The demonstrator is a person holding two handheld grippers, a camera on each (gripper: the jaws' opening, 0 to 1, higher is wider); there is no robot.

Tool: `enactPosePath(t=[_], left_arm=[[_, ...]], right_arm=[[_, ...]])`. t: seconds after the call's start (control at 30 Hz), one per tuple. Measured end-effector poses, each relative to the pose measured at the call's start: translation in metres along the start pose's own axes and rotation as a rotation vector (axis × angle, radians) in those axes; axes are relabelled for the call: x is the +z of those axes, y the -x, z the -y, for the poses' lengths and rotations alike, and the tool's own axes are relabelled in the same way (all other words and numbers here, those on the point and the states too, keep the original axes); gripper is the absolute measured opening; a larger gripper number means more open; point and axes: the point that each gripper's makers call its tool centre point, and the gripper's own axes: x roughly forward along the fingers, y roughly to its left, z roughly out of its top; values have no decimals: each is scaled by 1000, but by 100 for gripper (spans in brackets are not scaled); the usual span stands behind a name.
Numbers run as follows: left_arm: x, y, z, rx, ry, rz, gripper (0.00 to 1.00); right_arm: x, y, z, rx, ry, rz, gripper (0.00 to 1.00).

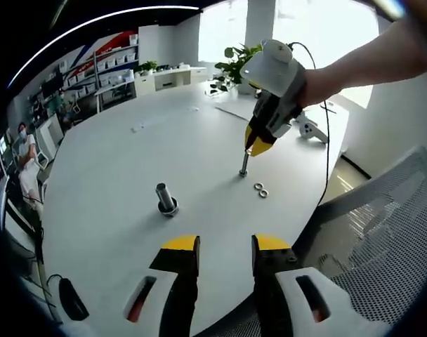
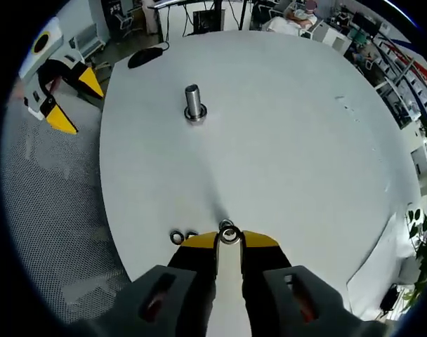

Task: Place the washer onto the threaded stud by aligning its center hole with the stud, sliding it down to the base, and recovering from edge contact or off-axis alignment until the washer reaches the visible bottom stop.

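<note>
- Pinching a washer (image 2: pixel 230 234) at its tips, the right claw (image 2: pixel 230 239) sits right over a thin stud (image 1: pixel 244 166) on the desk (image 2: pixel 284 126).
- Left claw (image 1: pixel 225 246) is released, hanging back — holding nothing.
- Two spare washers (image 2: pixel 183 236) lie just left of the right claw.
- Risk: a tilted washer catches the stud's tip and pops loose.

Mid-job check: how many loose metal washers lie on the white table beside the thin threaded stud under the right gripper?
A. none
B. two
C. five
B: two loose metal washers lie side by side on the white table, next to the thin threaded stud below the right gripper.
</note>
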Motion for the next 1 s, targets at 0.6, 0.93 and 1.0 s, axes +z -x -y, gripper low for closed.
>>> enactPosePath(t=[0.6,0.93,1.0], left_arm=[[-1,0,2,-11,0,-3,28],[-2,-1,3,-15,8,-7,28],[-2,-1,4,-18,5,-8,28]], right_arm=[[-2,-19,0,24,21,-48,13],[-10,-38,1,47,19,-89,14],[-11,-42,2,50,17,-95,14]])
